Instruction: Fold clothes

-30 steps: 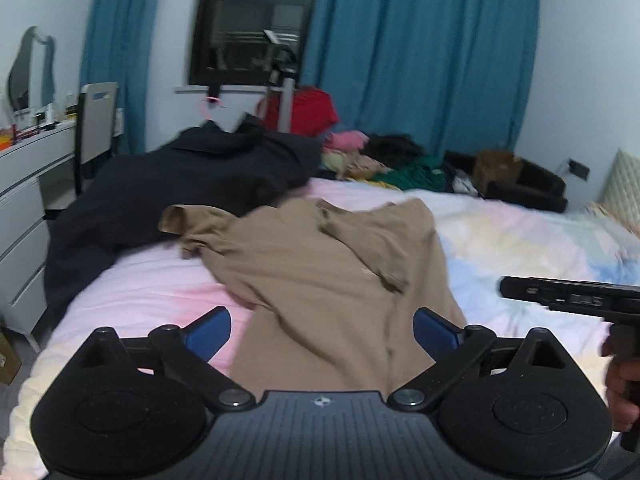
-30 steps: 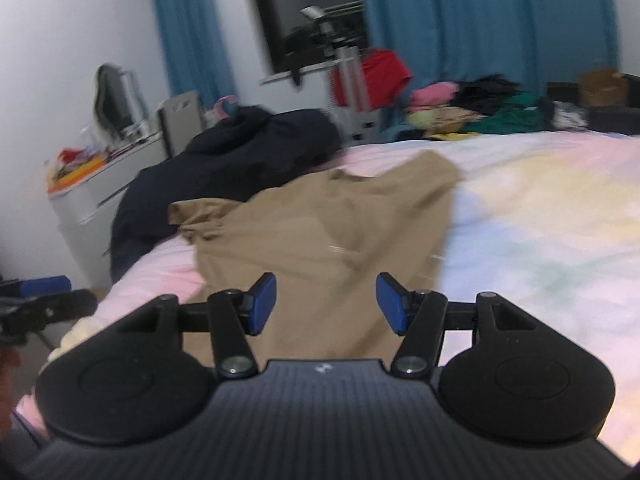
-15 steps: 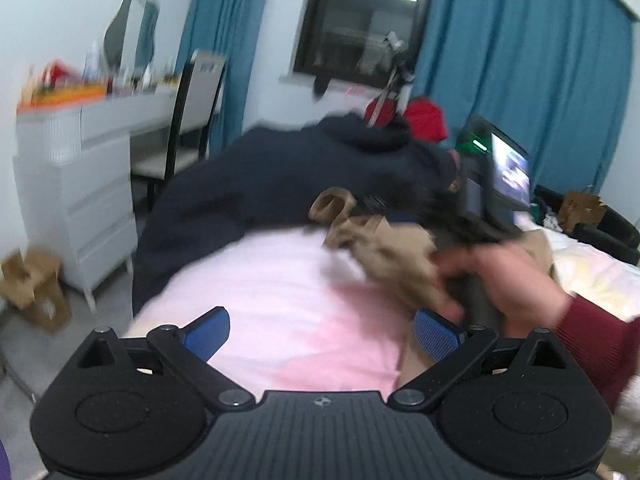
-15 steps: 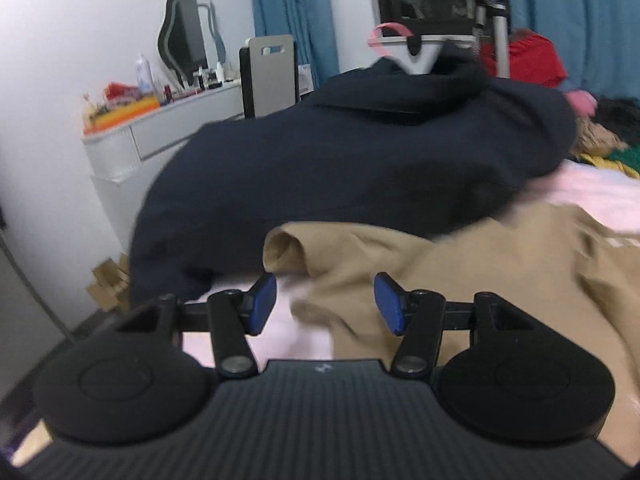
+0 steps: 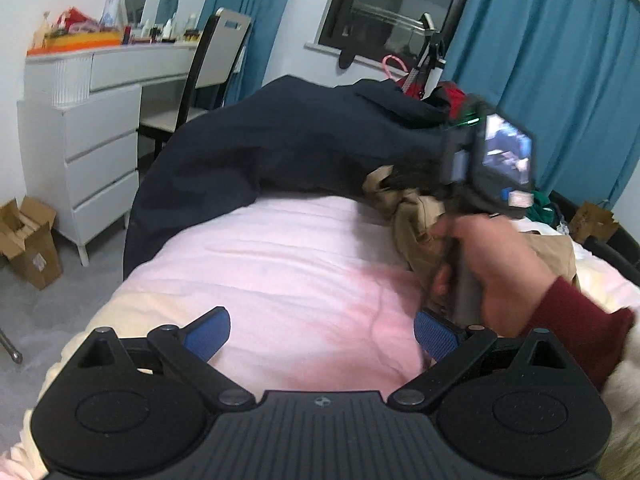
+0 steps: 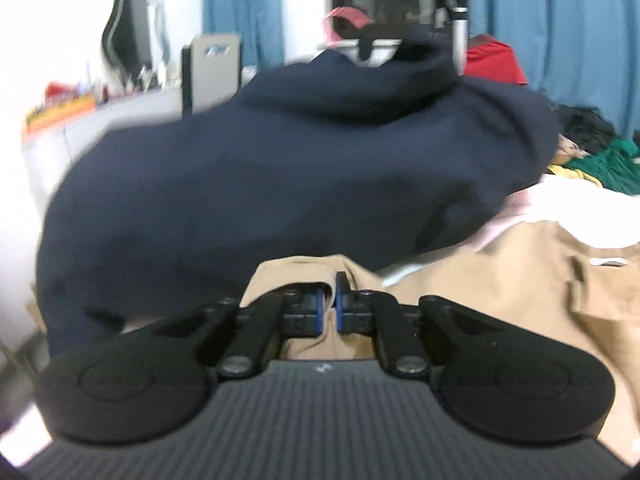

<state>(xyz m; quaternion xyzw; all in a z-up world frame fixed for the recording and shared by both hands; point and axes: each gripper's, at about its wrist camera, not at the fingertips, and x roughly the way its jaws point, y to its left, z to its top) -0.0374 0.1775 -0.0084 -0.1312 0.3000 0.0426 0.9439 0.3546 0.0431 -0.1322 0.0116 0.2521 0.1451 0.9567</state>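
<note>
A bedroom with a bed (image 5: 304, 264) covered in a pale pink sheet. A tan shirt (image 6: 500, 280) lies crumpled across the bed, its near sleeve bunched up against a large navy garment (image 6: 280, 168) heaped behind it.

The right gripper (image 6: 327, 306) has its blue-padded jaws pressed nearly together, pinching a fold of the tan shirt at the sleeve end. From the left wrist view, the person's right hand (image 5: 492, 268), in a dark red sleeve, wraps the handle of that gripper, and the shirt's fabric gathers in a wad just beyond it.

The left gripper (image 5: 320, 330) hangs low over the bare pink sheet with its jaws spread wide, holding nothing, well to the left of the shirt.

Along the left wall stands a white dresser (image 5: 100, 152) with bottles and clutter on its top, and a chair (image 5: 216, 60) pushed in beside it. A cardboard box (image 5: 28, 240) sits on the floor. Blue curtains (image 5: 560, 60) frame a dark window (image 5: 400, 4). More clothes, red and green, pile up at the far side of the bed.
</note>
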